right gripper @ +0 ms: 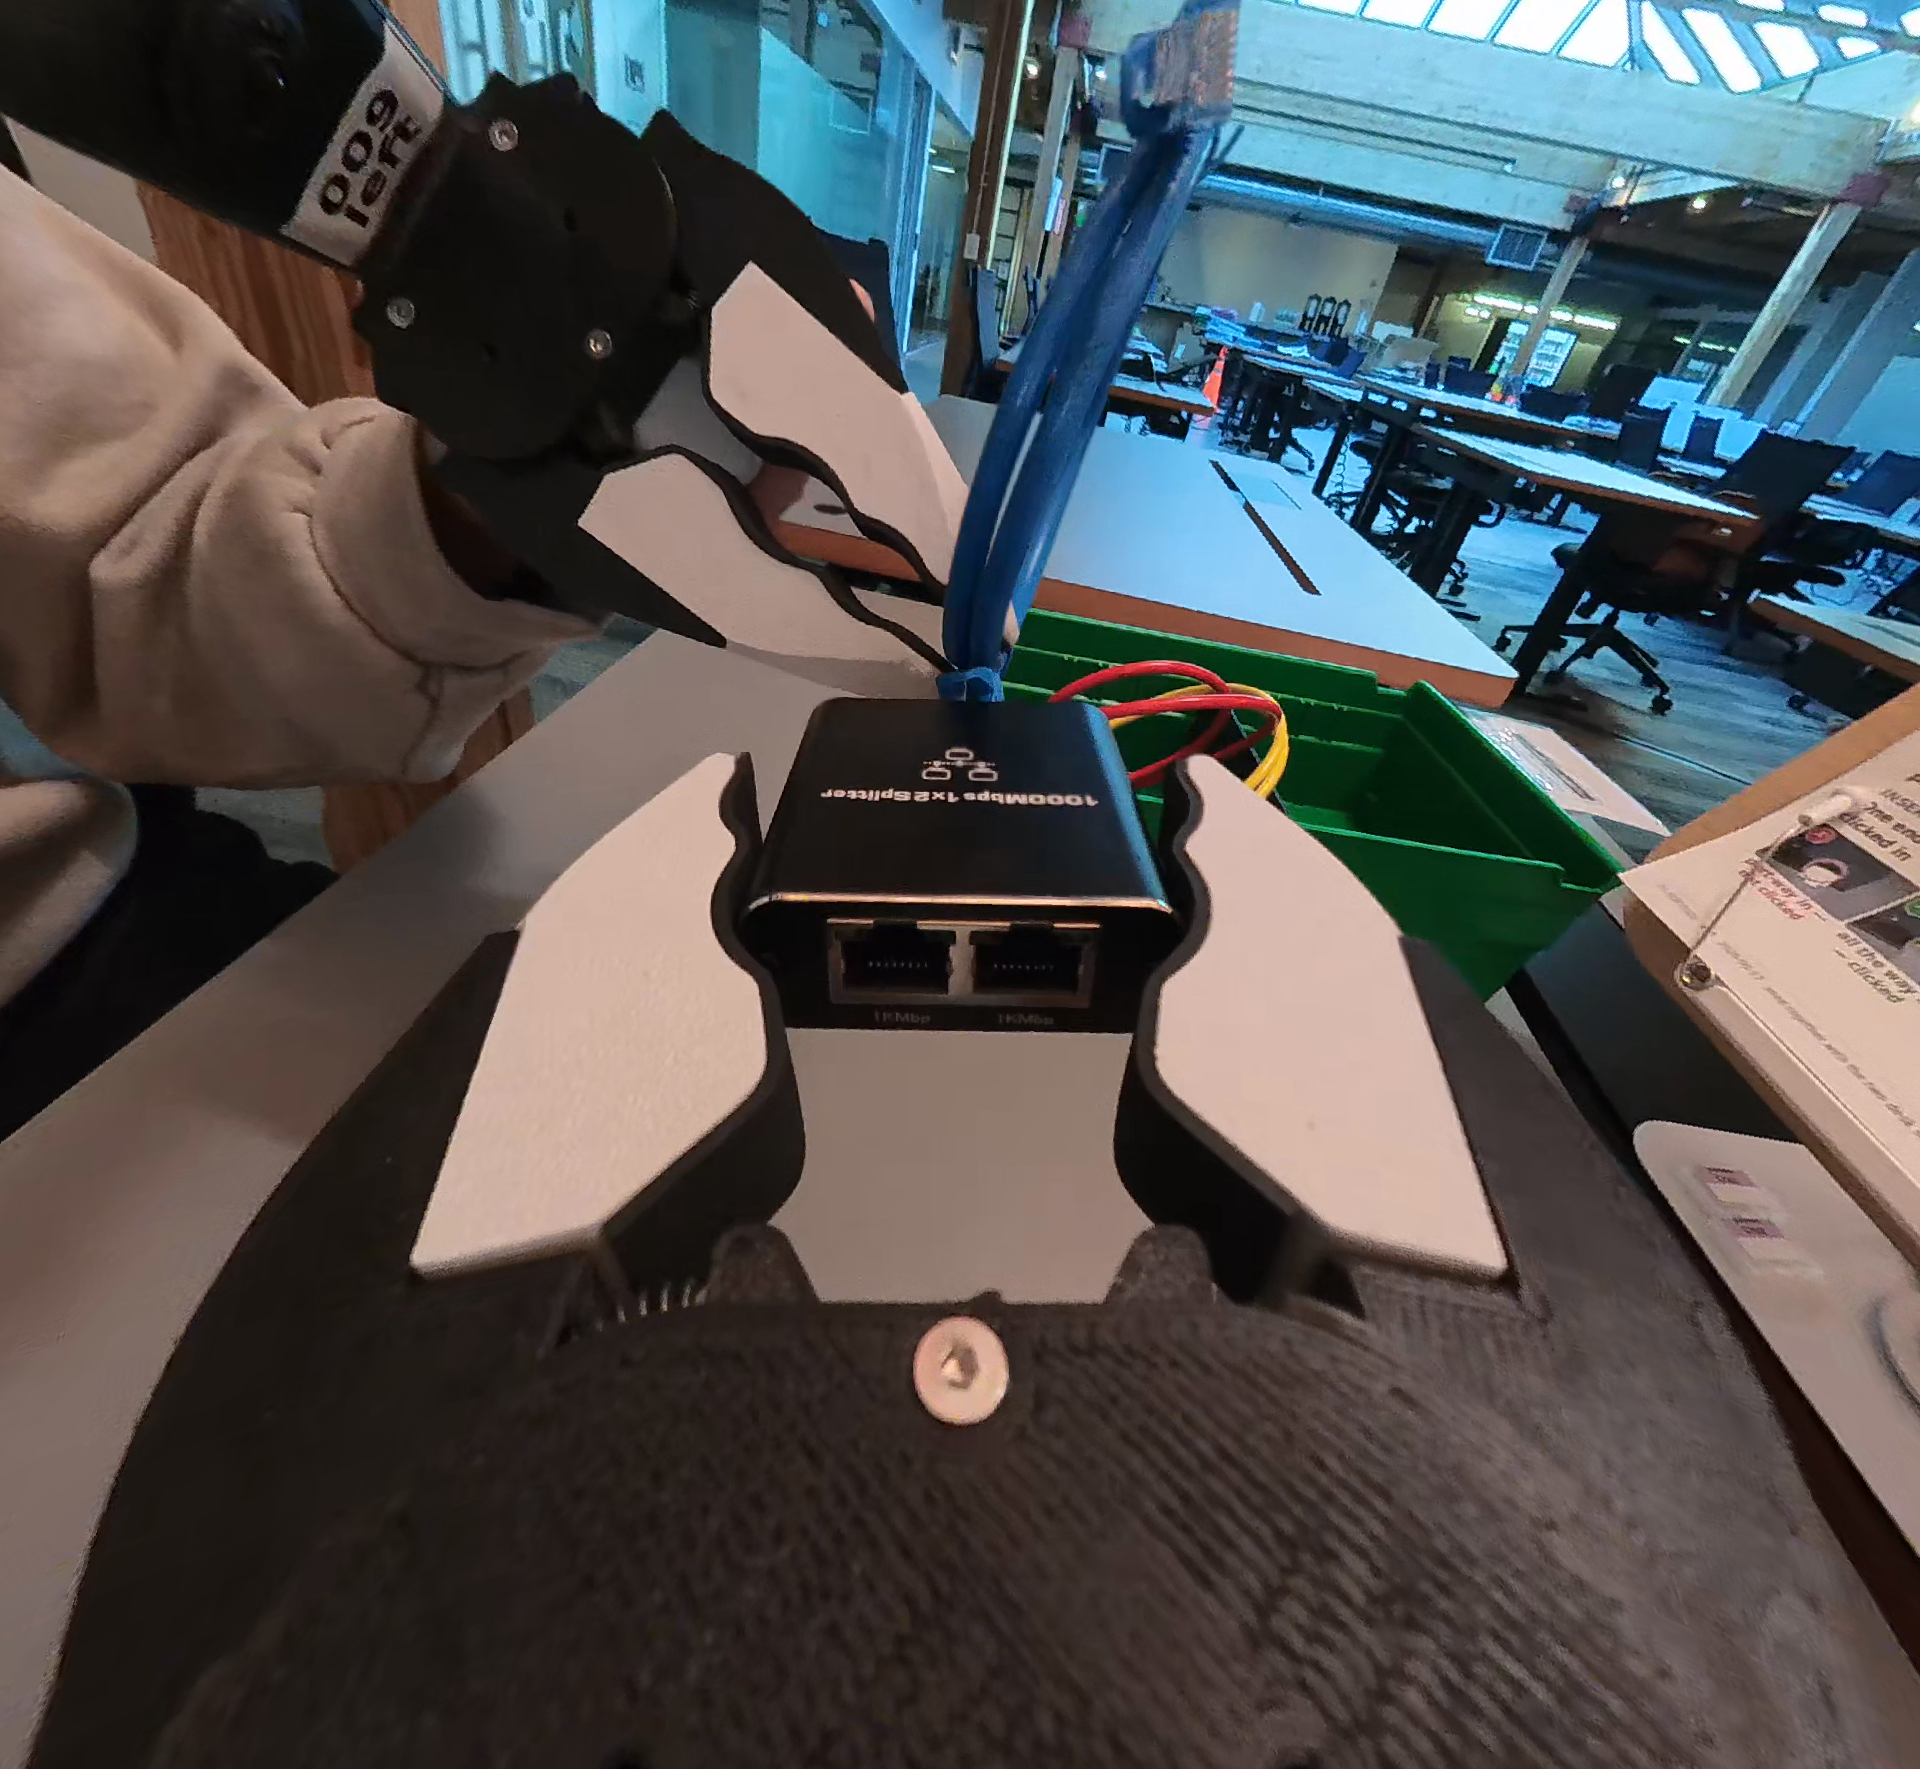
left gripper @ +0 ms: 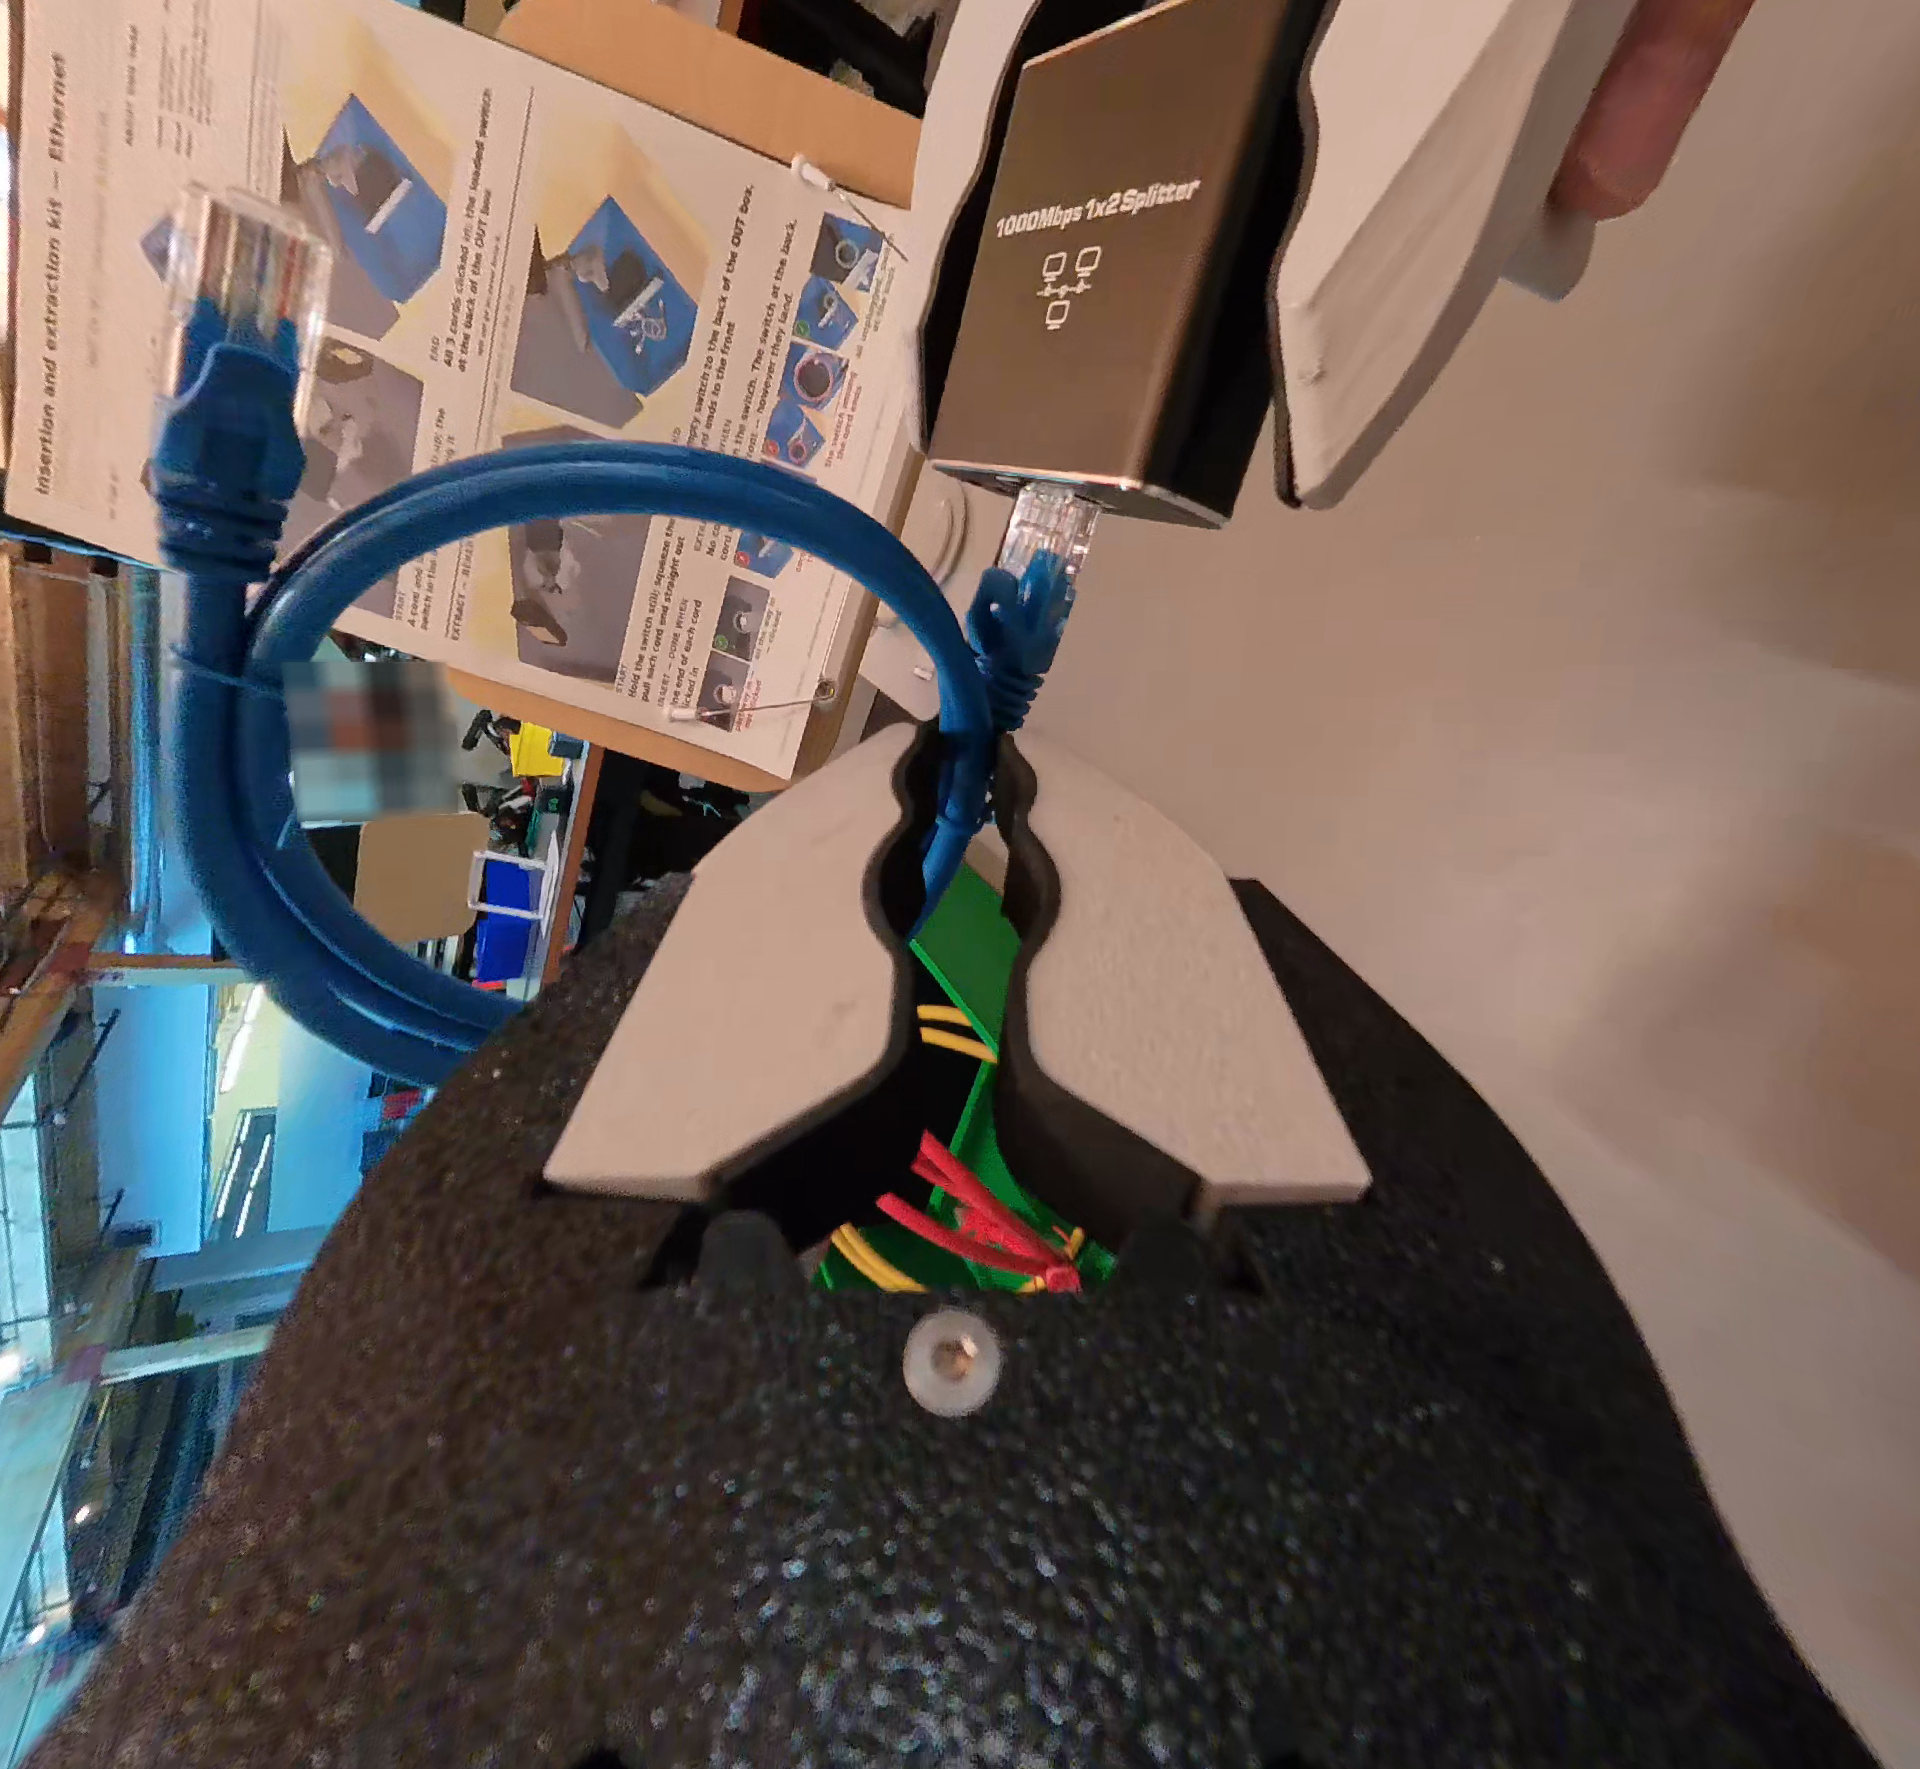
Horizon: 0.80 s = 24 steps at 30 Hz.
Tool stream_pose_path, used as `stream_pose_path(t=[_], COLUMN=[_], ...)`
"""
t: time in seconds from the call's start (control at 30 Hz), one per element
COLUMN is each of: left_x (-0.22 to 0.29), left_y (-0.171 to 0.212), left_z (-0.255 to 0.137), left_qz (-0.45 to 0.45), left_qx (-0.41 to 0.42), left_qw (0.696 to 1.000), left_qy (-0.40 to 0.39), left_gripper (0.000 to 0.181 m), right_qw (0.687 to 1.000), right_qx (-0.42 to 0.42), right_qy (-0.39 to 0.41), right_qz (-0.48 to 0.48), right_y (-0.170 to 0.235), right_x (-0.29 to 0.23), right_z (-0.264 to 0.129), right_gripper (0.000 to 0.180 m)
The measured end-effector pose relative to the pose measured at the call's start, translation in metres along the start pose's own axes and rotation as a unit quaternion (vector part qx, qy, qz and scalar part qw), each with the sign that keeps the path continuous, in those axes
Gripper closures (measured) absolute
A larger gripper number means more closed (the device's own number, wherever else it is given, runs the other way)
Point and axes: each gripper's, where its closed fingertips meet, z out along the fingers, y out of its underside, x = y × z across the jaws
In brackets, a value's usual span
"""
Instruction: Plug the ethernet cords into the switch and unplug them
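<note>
My right gripper (right gripper: 961,769) is shut on the black switch (right gripper: 956,815), held above the table with two empty ports (right gripper: 961,961) facing the camera. A blue ethernet cord (left gripper: 582,493) has its clear plug (left gripper: 1049,524) seated in the switch's (left gripper: 1122,244) single port on the far side. My left gripper (left gripper: 961,753) is shut on this cord just behind the plug's blue boot. The cord loops away, and its free plug (left gripper: 239,265) hangs loose. In the right wrist view the left gripper (right gripper: 935,654) pinches the cord (right gripper: 1039,369) behind the switch.
A green bin (right gripper: 1403,784) behind the switch holds red and yellow cords (right gripper: 1195,711). An instruction sheet on a cardboard stand (right gripper: 1818,940) is at the right and also shows in the left wrist view (left gripper: 520,317). A grey table (right gripper: 312,940) lies below. My right fingertips sit around 5 cm from my left ones.
</note>
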Motion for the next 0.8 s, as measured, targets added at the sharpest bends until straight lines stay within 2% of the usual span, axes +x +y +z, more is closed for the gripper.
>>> stream_pose_path(t=[0.6, 0.8], left_x=[-0.005, -0.004], left_y=[-0.003, -0.007], left_z=[-0.006, -0.01], left_qz=[0.014, 0.059], left_qx=[-0.079, -0.088], left_qw=[0.995, 0.993], left_qy=[-0.052, -0.053], left_gripper=[0.171, 0.172], right_qw=[0.999, 0.998], right_qx=[0.024, 0.019], right_qy=[0.009, 0.022], right_qz=[-0.042, -0.056], right_y=[-0.007, -0.007], right_x=[-0.001, 0.002], right_z=[-0.001, -0.004], right_gripper=[0.105, 0.105])
